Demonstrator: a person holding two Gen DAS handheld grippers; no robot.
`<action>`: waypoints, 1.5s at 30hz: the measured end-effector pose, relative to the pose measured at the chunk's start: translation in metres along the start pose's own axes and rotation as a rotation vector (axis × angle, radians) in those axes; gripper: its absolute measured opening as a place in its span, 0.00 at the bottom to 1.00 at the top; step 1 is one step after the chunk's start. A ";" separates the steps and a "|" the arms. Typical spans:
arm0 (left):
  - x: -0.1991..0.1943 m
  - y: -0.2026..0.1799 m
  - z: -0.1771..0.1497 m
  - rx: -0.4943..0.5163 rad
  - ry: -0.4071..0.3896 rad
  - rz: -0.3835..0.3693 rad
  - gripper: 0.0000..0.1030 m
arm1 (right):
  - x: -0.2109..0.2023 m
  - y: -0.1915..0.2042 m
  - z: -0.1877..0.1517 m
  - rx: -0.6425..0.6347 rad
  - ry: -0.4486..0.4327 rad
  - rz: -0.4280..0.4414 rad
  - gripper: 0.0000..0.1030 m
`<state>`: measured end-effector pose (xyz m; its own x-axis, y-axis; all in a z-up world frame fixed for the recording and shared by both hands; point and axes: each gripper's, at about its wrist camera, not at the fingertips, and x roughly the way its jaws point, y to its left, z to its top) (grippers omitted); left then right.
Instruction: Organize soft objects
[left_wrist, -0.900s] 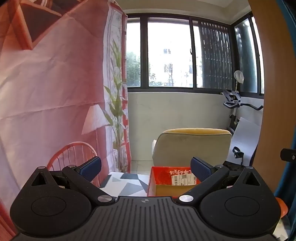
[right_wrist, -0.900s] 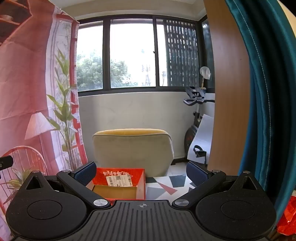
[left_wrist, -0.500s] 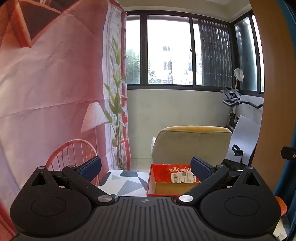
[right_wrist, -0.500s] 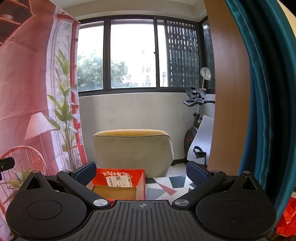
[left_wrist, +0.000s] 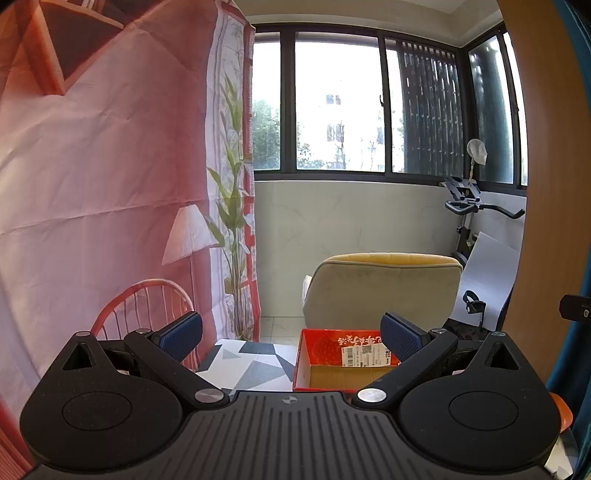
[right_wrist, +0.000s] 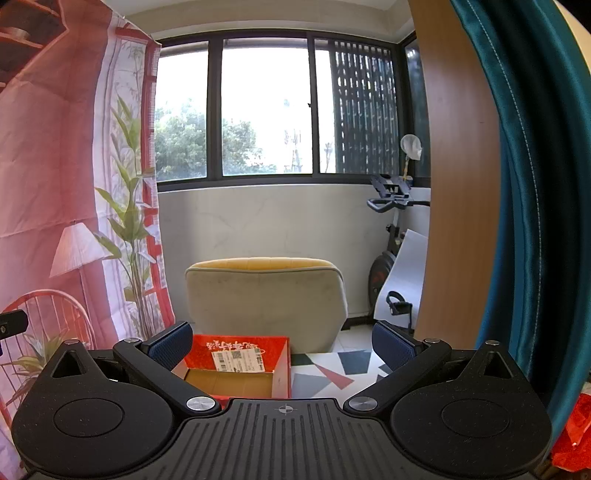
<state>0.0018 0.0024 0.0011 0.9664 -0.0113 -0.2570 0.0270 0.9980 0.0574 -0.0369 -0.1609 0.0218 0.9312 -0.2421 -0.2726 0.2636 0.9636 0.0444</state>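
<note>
An open red cardboard box (left_wrist: 343, 363) with a white label stands on a table with a geometric pattern (left_wrist: 247, 363); its brown inside looks empty. It also shows in the right wrist view (right_wrist: 236, 369). My left gripper (left_wrist: 291, 334) is open and empty, held above and short of the box. My right gripper (right_wrist: 282, 341) is open and empty, at about the same height. No soft object lies between either pair of fingers. A crumpled red item (right_wrist: 572, 432) shows at the right edge, partly cut off.
A beige and yellow armchair (left_wrist: 384, 291) stands behind the table. A pink printed backdrop (left_wrist: 103, 184) hangs on the left. A wooden panel (right_wrist: 458, 184), a teal curtain (right_wrist: 535, 184) and an exercise bike (right_wrist: 395, 236) are on the right.
The left wrist view has tipped slightly downward, so the box and table show a little more. The right gripper has barely moved. Both stay open.
</note>
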 end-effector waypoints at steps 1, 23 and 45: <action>0.000 0.000 0.000 0.000 0.000 -0.001 1.00 | 0.000 0.000 0.000 -0.001 0.000 -0.002 1.00; 0.002 0.002 0.000 0.001 0.004 -0.001 1.00 | 0.003 -0.004 0.000 -0.003 0.007 0.000 1.00; 0.005 0.006 -0.002 0.003 0.008 -0.033 1.00 | 0.005 -0.005 -0.001 -0.006 0.011 0.005 1.00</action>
<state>0.0065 0.0083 -0.0014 0.9629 -0.0441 -0.2661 0.0600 0.9968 0.0521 -0.0337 -0.1673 0.0197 0.9295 -0.2363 -0.2832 0.2577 0.9654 0.0403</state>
